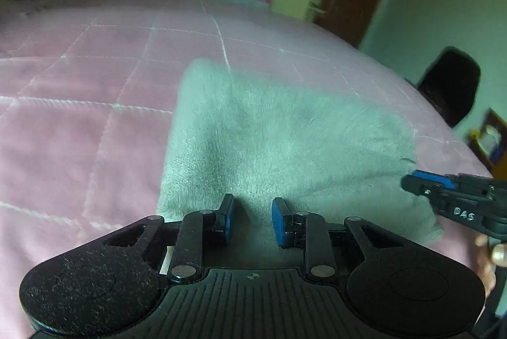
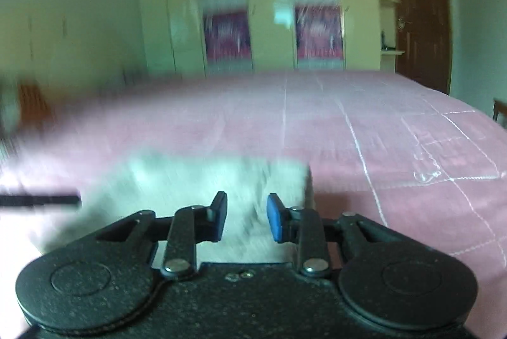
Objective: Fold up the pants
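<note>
Left wrist view shows us the folded grey fleece pants [image 1: 285, 142] on the pink quilted bed [image 1: 79, 123]. Left gripper [image 1: 253, 220] and right gripper [image 2: 246, 217] stand narrowly parted, holding nothing. We judge them soft, light; take the near edge.

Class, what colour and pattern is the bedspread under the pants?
Pink bedspread with white stitched squares; clearest in the left wrist view.

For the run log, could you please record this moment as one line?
grey pants folded on pink bedcover | left claw and right claw at near edge | jaws narrow, grip unclear
</note>
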Demonstrator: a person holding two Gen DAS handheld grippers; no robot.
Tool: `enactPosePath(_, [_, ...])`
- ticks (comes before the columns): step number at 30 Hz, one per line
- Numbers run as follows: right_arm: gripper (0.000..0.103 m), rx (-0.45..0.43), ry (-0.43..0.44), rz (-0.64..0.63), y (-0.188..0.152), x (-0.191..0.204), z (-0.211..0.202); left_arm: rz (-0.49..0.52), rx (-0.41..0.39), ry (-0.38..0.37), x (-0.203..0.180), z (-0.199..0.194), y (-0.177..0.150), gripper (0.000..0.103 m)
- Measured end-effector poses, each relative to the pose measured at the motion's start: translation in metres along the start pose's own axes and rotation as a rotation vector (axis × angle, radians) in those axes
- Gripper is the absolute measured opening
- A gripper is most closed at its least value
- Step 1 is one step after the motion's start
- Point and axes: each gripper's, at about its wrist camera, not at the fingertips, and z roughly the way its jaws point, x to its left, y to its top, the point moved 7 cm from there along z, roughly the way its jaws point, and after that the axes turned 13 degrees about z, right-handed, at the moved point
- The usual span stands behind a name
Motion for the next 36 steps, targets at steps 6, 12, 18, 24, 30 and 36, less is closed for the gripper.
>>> enactPosePath(6, [0.026,0.015,0.035,-0.079,0.012,-0.002,0.002,0.037,-0.082,0.010,0.001,-0.006,0.055,0.034])
enactPosePath(12, [0.026,0.043,0.029,-0.098,0.044,0.010,0.058,0.078,0.125,0.049,0.007,0.075,0.069,0.069])
enactPosePath(18, [0.027,0.121,0.016,-0.033,0.033,-0.007,0.082,0.135,0.039,0.088,-0.007,0.058,0.092,0.069])
enactPosePath(24, [0.028,0.101,-0.016,-0.064,0.051,0.001,0.092,0.179,0.119,0.117,-0.010,0.094,0.081,0.072])
enactPosePath(30, [0.029,0.124,-0.038,-0.036,0.038,-0.008,0.106,0.188,0.116,0.126,-0.014,0.091,0.081,0.072])
enactPosePath(36, [0.029,0.027,-0.019,-0.031,0.053,0.003,0.066,0.160,0.046,0.122,-0.020,0.047,0.083,0.072])
